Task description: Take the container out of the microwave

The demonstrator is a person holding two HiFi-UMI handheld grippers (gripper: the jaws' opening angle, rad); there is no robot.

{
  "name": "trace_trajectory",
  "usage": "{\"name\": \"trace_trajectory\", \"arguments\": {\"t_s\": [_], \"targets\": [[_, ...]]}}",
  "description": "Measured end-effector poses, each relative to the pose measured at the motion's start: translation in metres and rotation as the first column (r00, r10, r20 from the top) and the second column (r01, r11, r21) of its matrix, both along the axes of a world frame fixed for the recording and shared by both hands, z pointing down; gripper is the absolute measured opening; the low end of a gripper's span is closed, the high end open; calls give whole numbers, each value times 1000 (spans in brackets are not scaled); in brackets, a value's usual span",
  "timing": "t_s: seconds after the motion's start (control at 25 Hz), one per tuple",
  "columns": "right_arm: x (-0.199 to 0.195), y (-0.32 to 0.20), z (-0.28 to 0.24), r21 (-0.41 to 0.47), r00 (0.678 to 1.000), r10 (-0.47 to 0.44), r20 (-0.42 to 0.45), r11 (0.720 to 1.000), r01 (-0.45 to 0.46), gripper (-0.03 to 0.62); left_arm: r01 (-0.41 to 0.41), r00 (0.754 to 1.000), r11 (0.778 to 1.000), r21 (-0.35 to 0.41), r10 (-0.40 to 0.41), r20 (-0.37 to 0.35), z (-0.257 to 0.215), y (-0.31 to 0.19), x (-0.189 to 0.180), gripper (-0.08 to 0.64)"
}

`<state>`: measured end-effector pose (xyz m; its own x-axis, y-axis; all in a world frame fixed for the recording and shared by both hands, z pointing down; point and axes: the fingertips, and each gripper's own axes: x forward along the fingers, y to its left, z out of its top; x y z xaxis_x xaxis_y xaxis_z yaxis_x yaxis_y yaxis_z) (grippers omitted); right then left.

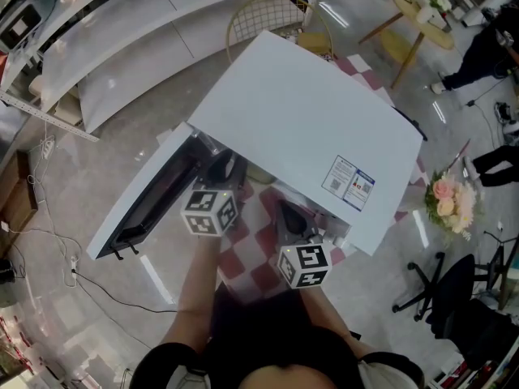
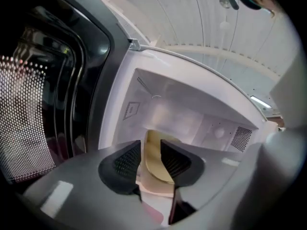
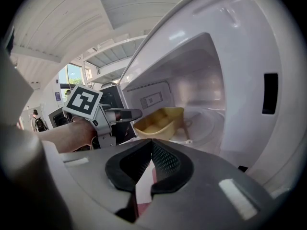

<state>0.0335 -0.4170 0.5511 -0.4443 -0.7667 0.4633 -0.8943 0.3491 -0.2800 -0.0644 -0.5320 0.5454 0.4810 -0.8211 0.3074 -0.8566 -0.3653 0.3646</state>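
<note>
The white microwave (image 1: 308,112) stands with its door (image 1: 150,197) swung open to the left. Inside the cavity a pale yellow container (image 3: 158,121) rests on the glass turntable (image 3: 206,128). My left gripper (image 2: 151,145) is open at the cavity mouth, and the yellow container (image 2: 154,164) shows in the gap between its jaws, close to the pads. In the right gripper view the left gripper (image 3: 136,114) has its fingertips at the container's near rim. My right gripper (image 3: 152,145) hangs back in front of the opening, its jaws shut with nothing in them.
The microwave sits on a red and white checked cloth (image 1: 259,250). The open door (image 2: 43,114) hems in my left side. A wire chair (image 1: 272,14) stands behind, flowers (image 1: 450,201) and an office chair (image 1: 454,290) to the right, and cables (image 1: 57,250) on the floor at left.
</note>
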Motion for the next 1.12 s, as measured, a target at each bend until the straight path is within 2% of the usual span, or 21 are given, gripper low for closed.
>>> {"name": "trace_trajectory", "arguments": {"t_s": [0.56, 1.12], "targets": [[2, -5, 5, -7, 1000, 6, 21, 1000, -6, 1, -41, 999, 998, -51, 42, 20, 19, -9, 12, 137], [3, -6, 8, -18, 999, 4, 36, 1000, -3, 0, -33, 998, 995, -91, 37, 48, 34, -11, 14, 120]]}}
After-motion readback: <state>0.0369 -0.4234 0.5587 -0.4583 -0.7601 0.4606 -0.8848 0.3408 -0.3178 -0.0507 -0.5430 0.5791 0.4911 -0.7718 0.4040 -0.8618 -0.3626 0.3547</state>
